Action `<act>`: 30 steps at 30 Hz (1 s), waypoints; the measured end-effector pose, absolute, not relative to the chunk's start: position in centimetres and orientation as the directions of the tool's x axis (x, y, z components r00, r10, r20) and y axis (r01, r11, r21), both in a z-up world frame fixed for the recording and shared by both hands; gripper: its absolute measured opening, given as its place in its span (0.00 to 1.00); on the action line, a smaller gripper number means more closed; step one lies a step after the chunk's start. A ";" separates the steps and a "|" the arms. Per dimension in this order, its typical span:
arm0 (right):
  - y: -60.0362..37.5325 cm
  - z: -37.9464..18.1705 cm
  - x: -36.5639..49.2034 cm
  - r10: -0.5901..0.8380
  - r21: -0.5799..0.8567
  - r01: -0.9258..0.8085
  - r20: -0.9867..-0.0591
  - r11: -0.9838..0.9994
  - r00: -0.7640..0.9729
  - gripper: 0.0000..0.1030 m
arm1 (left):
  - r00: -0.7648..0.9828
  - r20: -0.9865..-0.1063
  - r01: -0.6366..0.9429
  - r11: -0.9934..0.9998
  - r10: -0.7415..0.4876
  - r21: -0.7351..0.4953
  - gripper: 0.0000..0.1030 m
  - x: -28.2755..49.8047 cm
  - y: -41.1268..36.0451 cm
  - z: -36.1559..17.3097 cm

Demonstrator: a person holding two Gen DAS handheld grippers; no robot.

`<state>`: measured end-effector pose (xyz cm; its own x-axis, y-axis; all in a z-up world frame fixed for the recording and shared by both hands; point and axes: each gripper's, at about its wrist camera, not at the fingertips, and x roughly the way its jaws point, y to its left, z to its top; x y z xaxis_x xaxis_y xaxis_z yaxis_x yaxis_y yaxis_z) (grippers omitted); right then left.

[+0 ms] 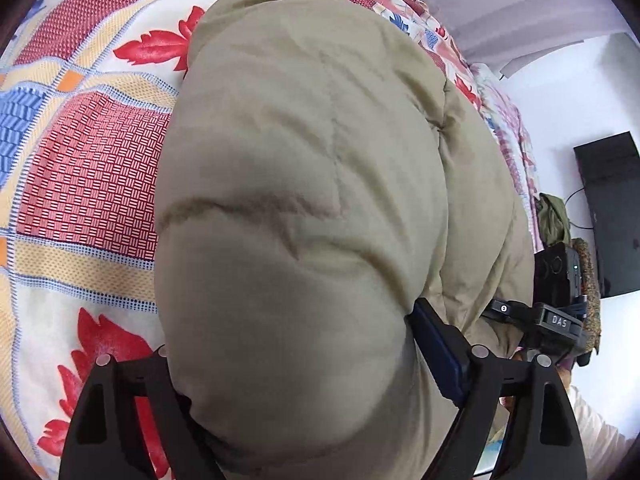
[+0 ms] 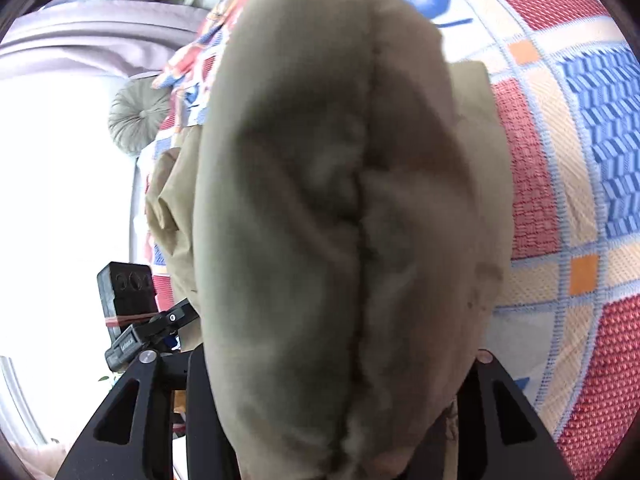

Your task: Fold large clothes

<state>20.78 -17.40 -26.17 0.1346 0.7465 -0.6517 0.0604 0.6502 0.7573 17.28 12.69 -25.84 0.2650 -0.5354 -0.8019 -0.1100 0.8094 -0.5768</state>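
Note:
A puffy olive-khaki padded jacket (image 1: pixel 300 140) lies bunched on a bed with a patchwork cover (image 1: pixel 88 168). In the left wrist view its thick fold fills the span of my left gripper (image 1: pixel 288 332). The blue pad (image 1: pixel 436 356) presses into its side, and the other fingertip is buried under the fabric. In the right wrist view the same jacket (image 2: pixel 320 160) bulges up between the fingers of my right gripper (image 2: pixel 340 360) and hides both pads. Both grippers grip the quilted fold at the near edge of the bed, side by side.
The patterned bed cover (image 2: pixel 560 160) stretches away beyond the jacket. A round grey cushion (image 2: pixel 136 120) sits at the bed's far left edge. A black cabinet (image 1: pixel 608 216) stands against the white wall on the right. A light sleeve (image 1: pixel 592 432) shows at the lower right.

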 end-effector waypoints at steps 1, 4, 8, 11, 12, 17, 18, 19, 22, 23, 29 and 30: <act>-17.4 -26.0 20.7 0.736 0.747 0.069 -0.664 0.662 0.127 0.50 | 0.264 -0.818 -0.113 0.826 -0.511 -0.552 0.86 17.2 12.6 -25.3; -19.3 -24.7 20.6 0.693 0.703 0.070 -0.710 0.707 0.123 0.52 | 0.278 -0.857 -0.110 0.872 -0.433 -0.476 0.86 16.9 11.7 -23.3; -21.1 -21.5 18.7 0.591 0.604 0.041 -0.790 0.796 0.162 0.52 | 0.351 -0.877 -0.095 0.920 -0.328 -0.381 0.86 16.0 12.9 -19.6; -21.1 -19.2 17.1 0.534 0.547 0.006 -0.819 0.837 0.209 0.51 | 0.439 -0.853 -0.078 0.933 -0.283 -0.350 0.86 16.3 14.5 -16.8; -20.9 -18.3 17.4 0.491 0.502 -0.016 -0.838 0.865 0.238 0.49 | 0.460 -0.844 -0.067 0.937 -0.275 -0.342 0.86 16.8 14.8 -16.1; -21.7 -15.6 15.2 0.377 0.377 -0.060 -0.880 0.924 0.289 0.49 | 0.471 -0.814 0.049 0.932 -0.340 -0.360 0.86 19.7 11.9 -15.9; -21.9 -15.7 15.5 0.376 0.379 -0.042 -0.885 0.924 0.275 0.49 | 0.466 -0.820 0.064 0.937 -0.331 -0.342 0.86 20.2 10.5 -16.0; -22.9 -16.4 15.4 0.387 0.398 -0.011 -0.886 0.918 0.257 0.49 | 0.461 -0.827 0.077 0.943 -0.322 -0.325 0.86 20.5 9.3 -16.4; -24.6 -17.6 16.3 0.485 0.517 0.073 -0.837 0.853 0.254 0.19 | 0.440 -0.831 0.085 0.937 -0.341 -0.340 0.86 20.6 7.3 -17.2; -24.8 -17.9 16.1 0.486 0.520 0.082 -0.835 0.850 0.261 0.18 | 0.432 -0.833 0.083 0.935 -0.345 -0.345 0.86 20.5 7.0 -17.4; -23.5 -23.1 19.8 0.436 0.466 0.103 -0.872 0.879 0.222 0.15 | 0.389 -0.866 0.105 0.949 -0.314 -0.297 0.86 22.0 3.6 -19.5; -24.0 -24.1 20.1 0.444 0.475 0.134 -0.872 0.870 0.207 0.15 | 0.383 -0.872 0.118 0.953 -0.304 -0.280 0.86 22.2 2.8 -19.8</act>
<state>20.07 -24.00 -24.08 0.2072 0.4441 -0.8717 0.1340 0.8697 0.4750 22.19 2.82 -19.78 0.3834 -0.3037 -0.8723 0.1175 0.9528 -0.2800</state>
